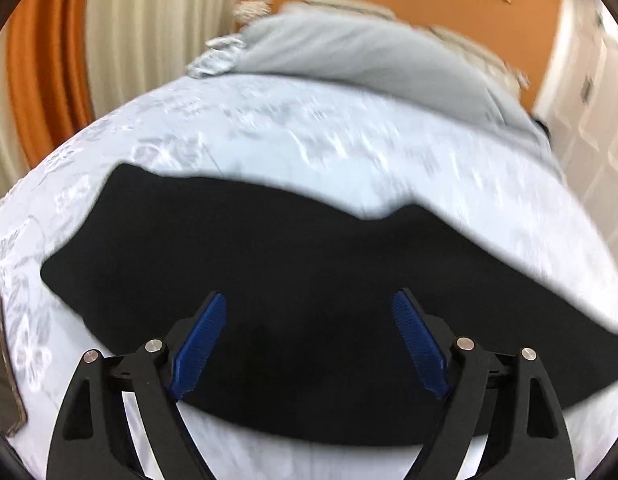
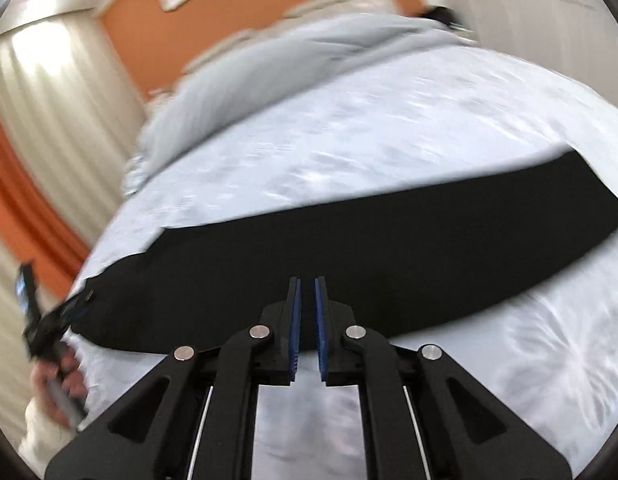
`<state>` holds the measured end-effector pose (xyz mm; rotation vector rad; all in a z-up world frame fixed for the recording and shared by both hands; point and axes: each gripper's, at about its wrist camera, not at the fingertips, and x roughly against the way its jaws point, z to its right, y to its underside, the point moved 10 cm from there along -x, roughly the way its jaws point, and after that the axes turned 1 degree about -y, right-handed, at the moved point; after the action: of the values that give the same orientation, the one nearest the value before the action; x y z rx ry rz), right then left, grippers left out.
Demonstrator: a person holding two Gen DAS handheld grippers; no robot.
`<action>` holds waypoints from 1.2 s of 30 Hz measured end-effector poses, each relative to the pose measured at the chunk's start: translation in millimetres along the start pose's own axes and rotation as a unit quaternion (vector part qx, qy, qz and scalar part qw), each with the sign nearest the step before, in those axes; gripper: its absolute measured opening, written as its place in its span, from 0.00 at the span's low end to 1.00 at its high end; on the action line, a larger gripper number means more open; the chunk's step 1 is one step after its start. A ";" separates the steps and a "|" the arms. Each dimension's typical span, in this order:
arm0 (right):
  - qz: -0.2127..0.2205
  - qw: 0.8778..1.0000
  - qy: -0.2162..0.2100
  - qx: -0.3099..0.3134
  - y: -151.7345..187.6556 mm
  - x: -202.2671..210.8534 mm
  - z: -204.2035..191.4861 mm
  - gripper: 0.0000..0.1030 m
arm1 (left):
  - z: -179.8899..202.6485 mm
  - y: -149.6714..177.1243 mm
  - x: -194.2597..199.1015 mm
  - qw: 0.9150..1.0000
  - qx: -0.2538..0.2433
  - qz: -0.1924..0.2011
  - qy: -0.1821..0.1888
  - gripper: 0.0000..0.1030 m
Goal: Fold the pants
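Observation:
Black pants lie flat on a white floral bedspread, folded lengthwise into a long strip. In the left wrist view my left gripper is open above the wide end of the pants, empty, blue pads spread apart. In the right wrist view the pants stretch from lower left to upper right. My right gripper hovers over their near edge with pads almost together, a narrow gap between them, holding nothing. The left gripper and the hand holding it show at the pants' left end.
A grey blanket is bunched at the head of the bed. A phone lies on the bedspread at the far left. Orange wall and pale curtains stand behind the bed. Both views are motion-blurred.

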<state>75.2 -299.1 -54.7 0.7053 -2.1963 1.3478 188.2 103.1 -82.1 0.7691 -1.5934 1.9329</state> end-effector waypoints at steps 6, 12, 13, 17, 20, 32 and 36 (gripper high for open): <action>-0.103 0.988 -0.085 0.072 -8.0 -94.2 -105.7 0.07 | -36.6 -32.6 -84.7 0.991 0.014 -0.092 -0.100 0.79; -0.171 0.964 -0.121 0.163 15.5 -195.4 -216.4 0.07 | -48.1 -51.7 -118.6 0.986 0.005 -0.084 -0.143 0.80; -0.175 0.962 -0.128 0.167 16.6 -208.1 -229.1 0.07 | -50.5 -52.9 -123.1 0.986 0.000 -0.081 -0.147 0.82; -0.213 0.954 -0.114 0.180 26.3 -283.5 -247.2 0.00 | -59.9 -56.7 -134.5 0.986 0.004 -0.076 -0.150 0.87; -0.196 0.968 -0.127 0.097 1.2 -291.2 -229.1 0.00 | -60.5 -56.8 -136.5 0.987 0.009 -0.070 -0.147 0.88; -0.084 0.992 -0.003 0.098 -61.7 -171.8 -107.2 0.08 | -64.9 -86.1 -77.0 0.989 0.105 0.019 -0.099 0.82; -0.035 0.991 0.107 0.065 -74.3 -80.3 22.9 0.59 | -40.8 -82.7 -32.3 0.992 0.057 0.052 -0.103 0.84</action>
<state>180.9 -334.0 -64.8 0.6449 -1.9129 1.4678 264.8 156.7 -53.9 0.9776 -1.6839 2.0911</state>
